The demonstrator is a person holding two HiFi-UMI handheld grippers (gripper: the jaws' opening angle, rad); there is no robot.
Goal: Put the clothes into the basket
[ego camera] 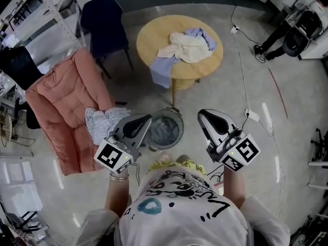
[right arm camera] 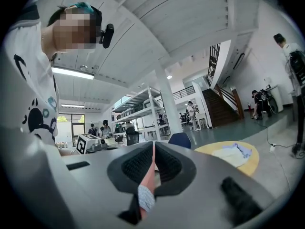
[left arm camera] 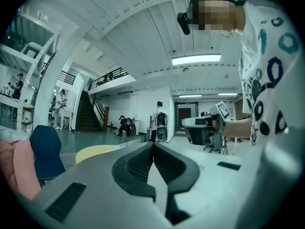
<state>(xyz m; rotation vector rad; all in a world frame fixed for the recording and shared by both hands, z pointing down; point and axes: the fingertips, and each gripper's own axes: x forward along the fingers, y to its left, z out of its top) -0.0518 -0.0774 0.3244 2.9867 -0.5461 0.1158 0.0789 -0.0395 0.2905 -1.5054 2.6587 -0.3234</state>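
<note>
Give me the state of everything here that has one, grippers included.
left gripper: shut, empty.
right gripper: shut, empty.
basket: upright on the floor, holding a grey cloth.
clothes: heaped on the round table, one hanging over its edge.
patterned cloth: crumpled on the pink chair.

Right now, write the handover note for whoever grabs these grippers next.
Left gripper: shut, empty.
Right gripper: shut, nothing hanging from it.
Basket: on the floor at the person's feet, between the grippers.
Done: grey cloth is in the basket.
To do: the cream and lavender clothes heaped on the round table, one piece hanging over its edge; the patterned garment on the pink chair.
Likely next: the patterned garment, since it lies nearest the left gripper.
</note>
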